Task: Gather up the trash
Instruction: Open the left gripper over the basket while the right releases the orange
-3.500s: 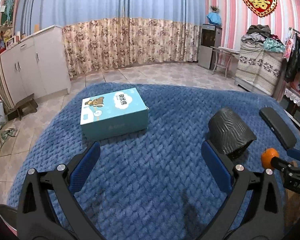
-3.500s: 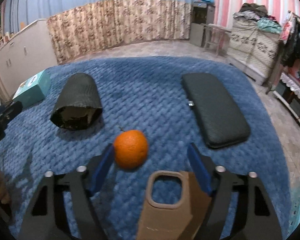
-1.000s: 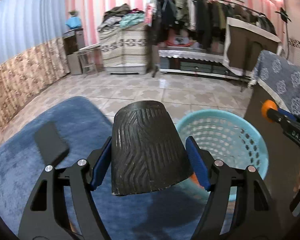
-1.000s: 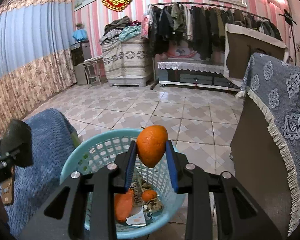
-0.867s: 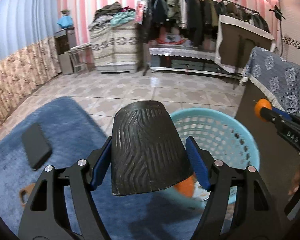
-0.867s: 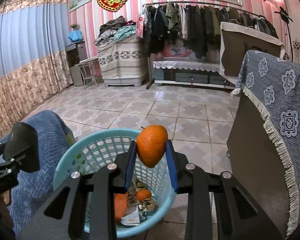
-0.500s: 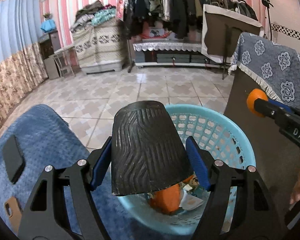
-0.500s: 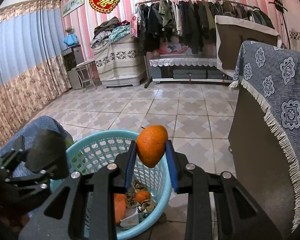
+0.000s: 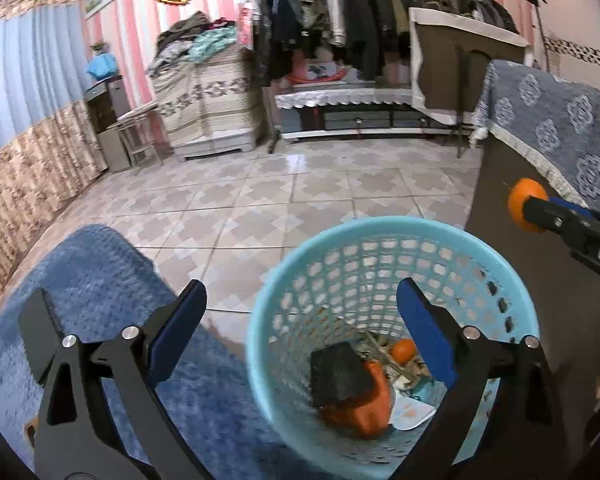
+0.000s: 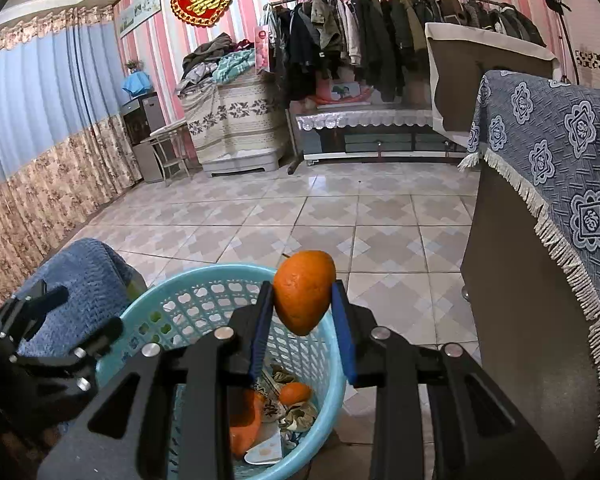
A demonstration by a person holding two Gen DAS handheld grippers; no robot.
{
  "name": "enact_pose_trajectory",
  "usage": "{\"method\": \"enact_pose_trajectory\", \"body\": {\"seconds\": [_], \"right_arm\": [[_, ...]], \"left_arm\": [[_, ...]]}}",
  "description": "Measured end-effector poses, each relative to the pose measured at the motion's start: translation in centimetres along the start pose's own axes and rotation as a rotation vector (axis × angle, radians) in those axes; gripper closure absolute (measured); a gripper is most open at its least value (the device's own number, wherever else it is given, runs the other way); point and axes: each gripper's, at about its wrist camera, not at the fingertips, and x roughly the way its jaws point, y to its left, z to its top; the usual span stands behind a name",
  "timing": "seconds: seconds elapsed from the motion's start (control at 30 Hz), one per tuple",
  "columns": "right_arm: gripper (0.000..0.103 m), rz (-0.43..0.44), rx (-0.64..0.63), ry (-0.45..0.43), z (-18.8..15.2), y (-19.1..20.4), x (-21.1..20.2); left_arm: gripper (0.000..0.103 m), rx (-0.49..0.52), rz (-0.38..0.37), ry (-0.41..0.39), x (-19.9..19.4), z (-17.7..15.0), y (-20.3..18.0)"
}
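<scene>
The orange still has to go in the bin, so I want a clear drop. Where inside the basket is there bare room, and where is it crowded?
The basket's upper mesh walls and open mouth are bare. Its bottom is crowded: the black cup on an orange wrapper, a small orange, crumpled scraps. The right gripper holds the orange over the rim.

Black cup (image 9: pixel 340 376) in blue basket (image 9: pixel 380 232); orange (image 10: pixel 304 292) above.

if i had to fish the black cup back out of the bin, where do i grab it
Take the black cup across its ribbed side walls, coming straight down through the basket's open top. It lies tipped on the orange trash, so its side faces up, and the mesh wall blocks any sideways approach.
</scene>
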Motion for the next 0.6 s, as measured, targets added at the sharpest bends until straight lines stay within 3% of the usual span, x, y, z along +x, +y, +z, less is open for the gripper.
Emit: {"method": "enact_pose_trajectory", "body": {"seconds": [0.17,0.43,0.53,0.6], "right_arm": [[0.073,0.006,-0.038,0.004,-0.1,1.5,0.4],[0.073,0.035,-0.078,-0.001,-0.7,4.1,1.6],[0.070,0.041,-0.101,0.006,-1.0,5.1,2.0],[0.063,0.046,-0.115,0.018,-1.1,5.5,2.4]], "left_arm": [[0.005,-0.073,0.043,-0.025,-1.5,0.3,2.5],[0.005,-0.087,0.155,-0.087,-4.8,-0.3,5.0],[0.005,-0.120,0.174,-0.089,-6.0,-0.8,6.3],[0.005,-0.138,0.188,-0.088,-6.7,-1.1,7.1]]}}
